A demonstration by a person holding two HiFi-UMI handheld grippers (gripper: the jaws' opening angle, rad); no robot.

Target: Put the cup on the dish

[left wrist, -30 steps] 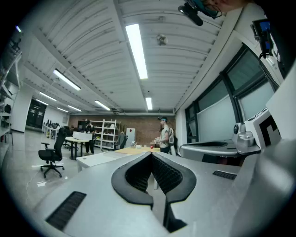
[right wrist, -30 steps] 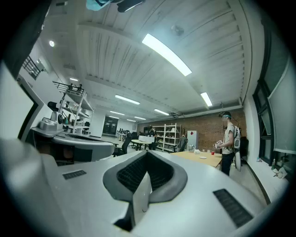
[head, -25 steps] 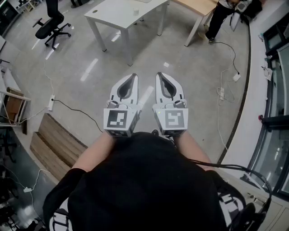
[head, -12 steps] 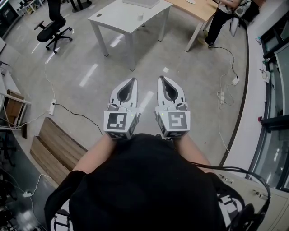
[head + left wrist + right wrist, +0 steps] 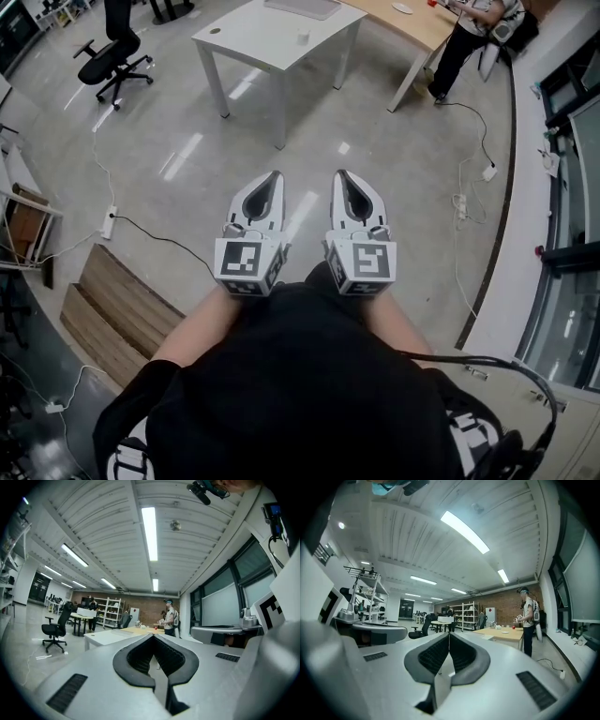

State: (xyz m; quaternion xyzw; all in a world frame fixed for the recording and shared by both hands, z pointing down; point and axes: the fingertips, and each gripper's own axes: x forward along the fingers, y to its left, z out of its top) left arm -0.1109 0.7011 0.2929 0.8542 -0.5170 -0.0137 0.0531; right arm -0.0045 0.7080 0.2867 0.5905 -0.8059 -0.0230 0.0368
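A small white cup [image 5: 303, 38] stands on a white table [image 5: 253, 42] far ahead at the top of the head view. A flat white dish [image 5: 401, 7] lies on a wooden table [image 5: 422, 23] to its right, and the dish [image 5: 505, 632] also shows in the right gripper view. My left gripper [image 5: 276, 174] and right gripper [image 5: 339, 173] are held side by side over bare floor, well short of both tables. Each is shut with nothing in it; the jaw tips meet in the left gripper view [image 5: 153, 635] and the right gripper view [image 5: 449, 633].
A person [image 5: 464, 28] stands at the wooden table's right end. A black office chair [image 5: 112, 56] is at the far left. A low wooden platform [image 5: 112, 309] and cables [image 5: 159, 234] lie on the floor to my left. A cable and a power strip [image 5: 459, 197] run on the right.
Both tables and the chair have slid down the head view toward me, and more of the wooden table shows. The two grippers stay shut, side by side, slightly lower in the frame.
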